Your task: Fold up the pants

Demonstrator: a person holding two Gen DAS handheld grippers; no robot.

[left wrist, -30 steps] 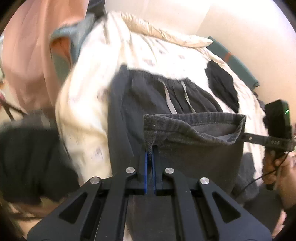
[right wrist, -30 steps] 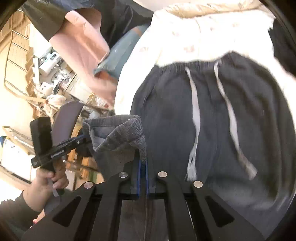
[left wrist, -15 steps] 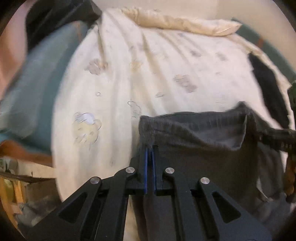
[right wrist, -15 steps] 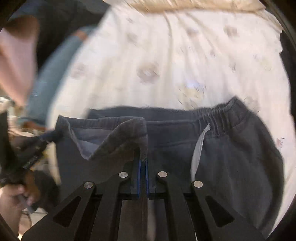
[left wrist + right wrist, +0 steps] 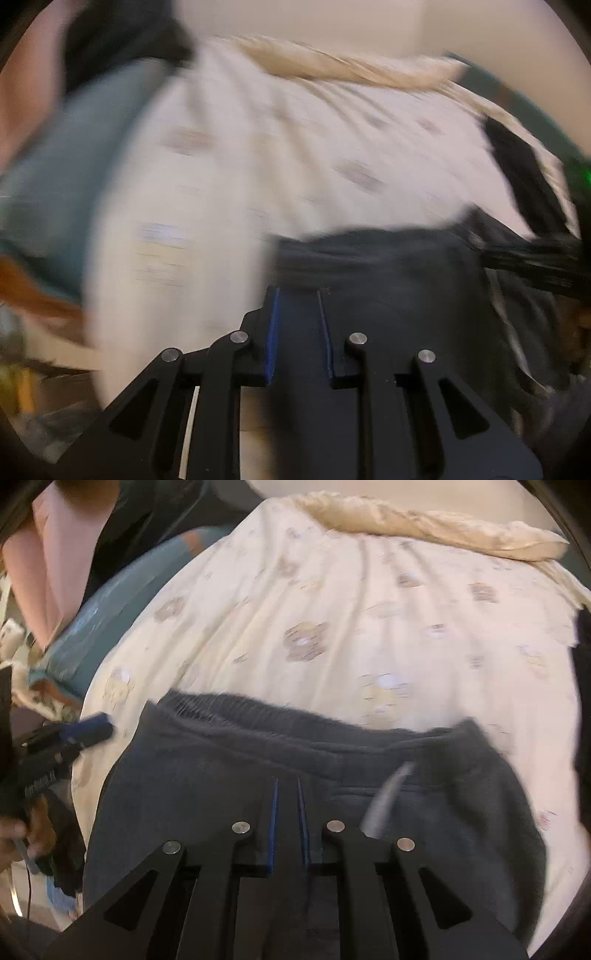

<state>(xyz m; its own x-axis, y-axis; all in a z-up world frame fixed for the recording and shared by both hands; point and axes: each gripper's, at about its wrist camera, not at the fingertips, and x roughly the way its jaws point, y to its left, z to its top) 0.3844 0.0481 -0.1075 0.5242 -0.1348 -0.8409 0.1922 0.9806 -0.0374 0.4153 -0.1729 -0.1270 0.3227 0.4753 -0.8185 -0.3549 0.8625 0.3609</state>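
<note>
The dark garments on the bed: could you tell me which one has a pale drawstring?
The dark grey pants under the right gripper; the black garment at the bed's edge shows none.

A bedroom at home — a bed with a cream patterned sheet (image 5: 332,602) and a pillow (image 5: 424,524) against the wall.

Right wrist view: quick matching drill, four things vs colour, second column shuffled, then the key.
Things:
1. pants
2. drawstring
3. bed sheet
4. pad strips on the right gripper

Colours:
A. blue
B. cream with a faint brown print
C. dark grey
D. pale grey

Pairs: 1-C, 2-D, 3-B, 4-A
</note>
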